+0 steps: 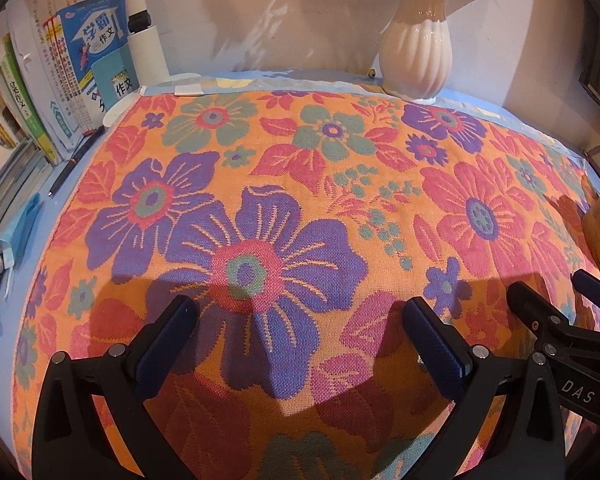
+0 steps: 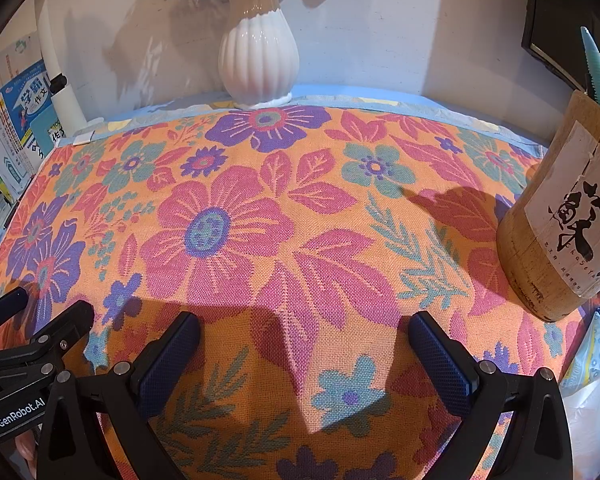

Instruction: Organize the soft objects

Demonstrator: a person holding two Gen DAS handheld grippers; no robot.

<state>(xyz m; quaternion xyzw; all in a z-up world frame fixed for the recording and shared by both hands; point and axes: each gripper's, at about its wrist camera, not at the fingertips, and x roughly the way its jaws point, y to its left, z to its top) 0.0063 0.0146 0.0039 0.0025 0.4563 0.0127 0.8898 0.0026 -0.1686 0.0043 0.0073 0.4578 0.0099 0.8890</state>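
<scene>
A large orange woven cloth with purple, pink and teal flowers (image 1: pixel 300 184) lies spread flat over the blue table; it also fills the right wrist view (image 2: pixel 284 208). My left gripper (image 1: pixel 300 320) is open and empty, held just above the cloth's near part. My right gripper (image 2: pixel 304 332) is open and empty, also just above the cloth's near part. The right gripper shows at the right edge of the left wrist view (image 1: pixel 560 320), and the left gripper shows at the left edge of the right wrist view (image 2: pixel 32 328). The two grippers are side by side.
A white ribbed vase (image 1: pixel 416 52) with flowers stands at the back edge of the cloth. Books (image 1: pixel 60 80) and a white lamp post (image 1: pixel 144 32) stand at the back left. A pen (image 1: pixel 74 160) and face masks (image 1: pixel 4 256) lie left. A bamboo holder (image 2: pixel 560 216) stands right.
</scene>
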